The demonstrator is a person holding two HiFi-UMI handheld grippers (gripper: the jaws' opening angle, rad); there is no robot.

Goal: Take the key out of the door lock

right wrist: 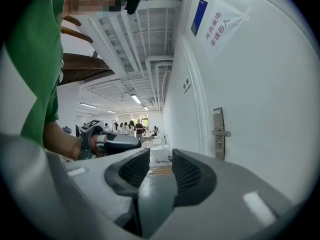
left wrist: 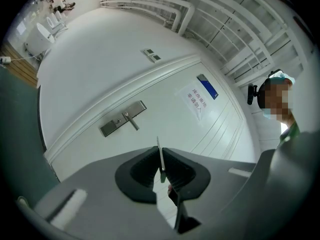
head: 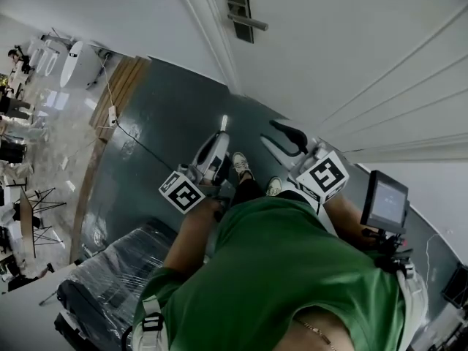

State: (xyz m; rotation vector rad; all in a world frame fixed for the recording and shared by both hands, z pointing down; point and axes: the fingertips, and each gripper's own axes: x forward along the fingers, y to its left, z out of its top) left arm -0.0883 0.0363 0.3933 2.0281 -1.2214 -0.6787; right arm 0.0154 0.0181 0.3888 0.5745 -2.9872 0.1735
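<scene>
The white door carries a grey lock plate with a lever handle, also seen as the lock plate and the lock plate. My left gripper is shut on a thin metal key, whose blade sticks out edge-on between the pads, well clear of the lock. In the head view the left gripper is held away from the door. My right gripper is open with nothing between its pads; the right gripper hangs beside the left.
A paper notice and a blue plate hang on the door. The person's shoes stand on dark green floor. A plastic-wrapped dark object lies at lower left. A small screen is on the right. Several people stand far off.
</scene>
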